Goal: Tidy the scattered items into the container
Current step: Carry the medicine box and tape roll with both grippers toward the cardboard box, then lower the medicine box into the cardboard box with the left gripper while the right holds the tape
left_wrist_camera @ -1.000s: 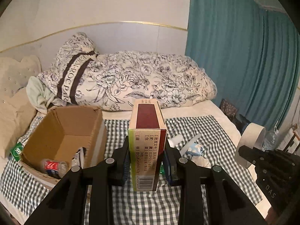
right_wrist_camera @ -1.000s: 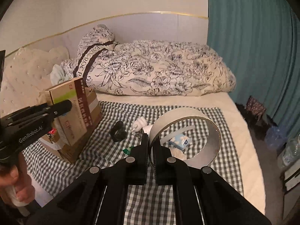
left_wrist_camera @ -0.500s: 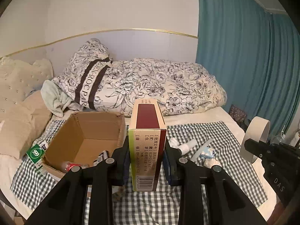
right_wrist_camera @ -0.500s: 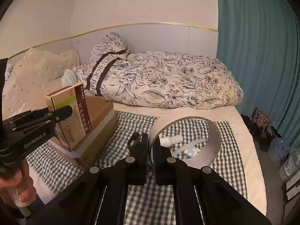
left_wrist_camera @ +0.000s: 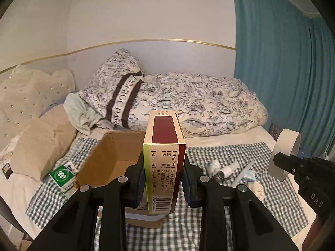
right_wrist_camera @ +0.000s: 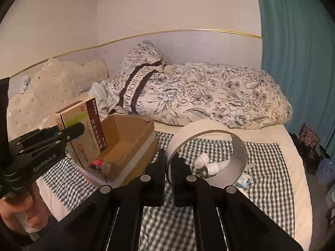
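Nearest, the left gripper is clamped on an upright cream, green and maroon cardboard medicine box, its two black fingers pressed flat against the box's broad sides; the box hangs above the near right corner of the open brown cardboard carton. In the right wrist view the right gripper pinches the wall of a wide white tape roll, one finger inside the ring and one outside, the ring standing on edge above the green-and-white checked cloth.

Just beyond, inside the carton, a small red-labelled bottle lies in the near corner. To the carton's left, a small green-and-white packet lies flat on the cloth. To the right, well apart from the carton, lie a white bear-shaped bottle, a small white tube, a pale blue tissue pack and a crumpled white tissue.

Farthest, a floral black-and-cream duvet is bunched along the wall, with teal curtains at the right.
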Available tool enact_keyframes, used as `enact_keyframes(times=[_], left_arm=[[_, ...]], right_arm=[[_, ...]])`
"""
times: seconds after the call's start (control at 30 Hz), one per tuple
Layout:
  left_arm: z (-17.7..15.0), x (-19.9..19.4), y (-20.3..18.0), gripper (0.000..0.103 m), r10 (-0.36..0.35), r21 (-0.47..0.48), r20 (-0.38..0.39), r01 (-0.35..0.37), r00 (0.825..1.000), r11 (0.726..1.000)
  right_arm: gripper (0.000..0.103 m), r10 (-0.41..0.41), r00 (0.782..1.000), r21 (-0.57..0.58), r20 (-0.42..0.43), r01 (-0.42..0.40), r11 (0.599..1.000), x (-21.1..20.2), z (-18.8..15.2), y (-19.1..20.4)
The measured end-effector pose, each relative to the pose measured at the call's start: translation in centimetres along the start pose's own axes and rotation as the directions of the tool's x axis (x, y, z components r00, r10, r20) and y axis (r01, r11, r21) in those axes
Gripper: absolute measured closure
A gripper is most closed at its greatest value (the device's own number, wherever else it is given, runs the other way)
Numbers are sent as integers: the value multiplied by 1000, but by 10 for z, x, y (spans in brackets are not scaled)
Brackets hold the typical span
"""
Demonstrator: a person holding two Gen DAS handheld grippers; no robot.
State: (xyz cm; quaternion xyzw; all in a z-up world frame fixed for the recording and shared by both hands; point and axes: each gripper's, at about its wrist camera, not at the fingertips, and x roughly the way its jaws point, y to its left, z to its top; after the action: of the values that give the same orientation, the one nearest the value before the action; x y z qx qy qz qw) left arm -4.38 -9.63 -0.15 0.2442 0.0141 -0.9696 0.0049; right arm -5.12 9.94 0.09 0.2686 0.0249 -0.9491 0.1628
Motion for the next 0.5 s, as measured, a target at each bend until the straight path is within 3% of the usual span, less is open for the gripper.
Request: enact_keyframes(times=[0.5], left_arm=[[8,6,67,73,88,-45,5,-88,996,995]], right_arm=[[99,96,995,-58,3,-96,994,23,15,56]])
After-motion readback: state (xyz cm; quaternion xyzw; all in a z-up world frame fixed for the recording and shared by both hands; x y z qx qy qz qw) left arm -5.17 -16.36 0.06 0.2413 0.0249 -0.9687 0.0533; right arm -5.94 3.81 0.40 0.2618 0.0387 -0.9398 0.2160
